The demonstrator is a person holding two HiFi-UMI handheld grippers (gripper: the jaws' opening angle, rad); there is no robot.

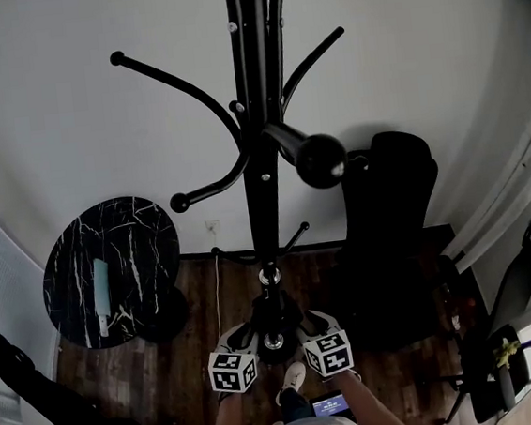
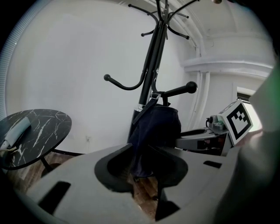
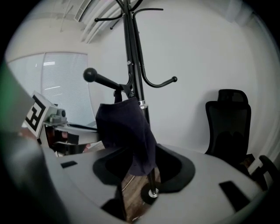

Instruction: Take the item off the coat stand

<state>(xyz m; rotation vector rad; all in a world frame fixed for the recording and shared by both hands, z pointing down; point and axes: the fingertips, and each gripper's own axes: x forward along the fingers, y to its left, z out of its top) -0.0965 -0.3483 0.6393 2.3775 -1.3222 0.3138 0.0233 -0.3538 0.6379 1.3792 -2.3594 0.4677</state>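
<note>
The black coat stand [image 1: 255, 114] rises in the middle of the head view. A dark navy cloth bag [image 2: 157, 127] hangs by its strap from the stand's knobbed peg [image 2: 177, 90]; it also shows in the right gripper view [image 3: 127, 131]. Both grippers are held low on either side of the pole, pointing at the bag. My left gripper [image 2: 144, 192] is open, with the bag's bottom edge just beyond its jaws. My right gripper [image 3: 131, 197] is open too; the bag hangs in front of its gap, untouched by the pads. In the head view the bag is hard to make out.
A round black marble table [image 1: 75, 283] with a pale folded item [image 1: 101, 283] stands at the left. A black office chair [image 1: 390, 231] is to the right of the stand, another chair [image 1: 526, 269] further right. The stand's base [image 3: 152, 192] rests on wood floor.
</note>
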